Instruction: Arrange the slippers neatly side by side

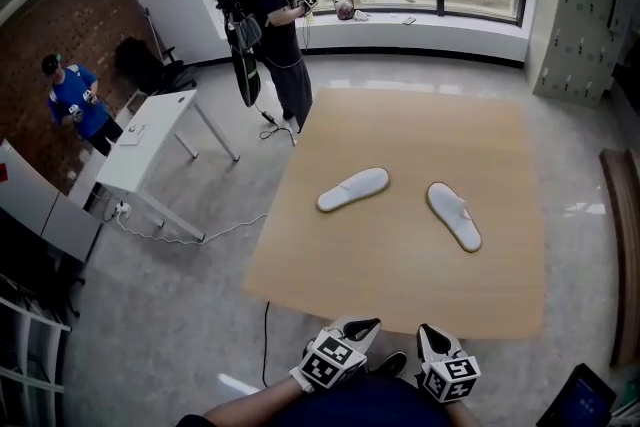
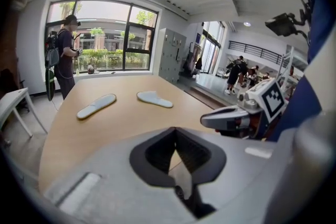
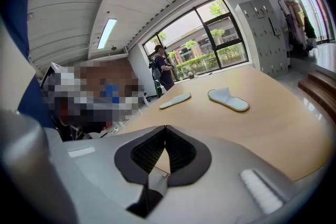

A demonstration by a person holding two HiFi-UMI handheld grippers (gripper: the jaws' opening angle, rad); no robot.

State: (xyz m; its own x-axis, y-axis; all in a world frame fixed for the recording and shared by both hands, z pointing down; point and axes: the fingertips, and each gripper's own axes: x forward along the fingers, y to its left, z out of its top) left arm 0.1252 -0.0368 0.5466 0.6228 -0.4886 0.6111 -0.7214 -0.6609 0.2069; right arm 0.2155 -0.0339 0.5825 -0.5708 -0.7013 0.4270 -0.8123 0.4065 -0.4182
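Two white slippers lie apart on the wooden table. The left slipper lies sole up, slanted. The right slipper lies upright with its strap showing, angled the other way. My left gripper and right gripper hover by the table's near edge, well short of both slippers. Both are shut with nothing between the jaws. The right gripper's marker cube also shows in the left gripper view.
A person with a backpack stands beyond the table's far left corner by the window. A white desk and a cable on the floor lie to the left, with another person further off. A wooden bench runs along the right.
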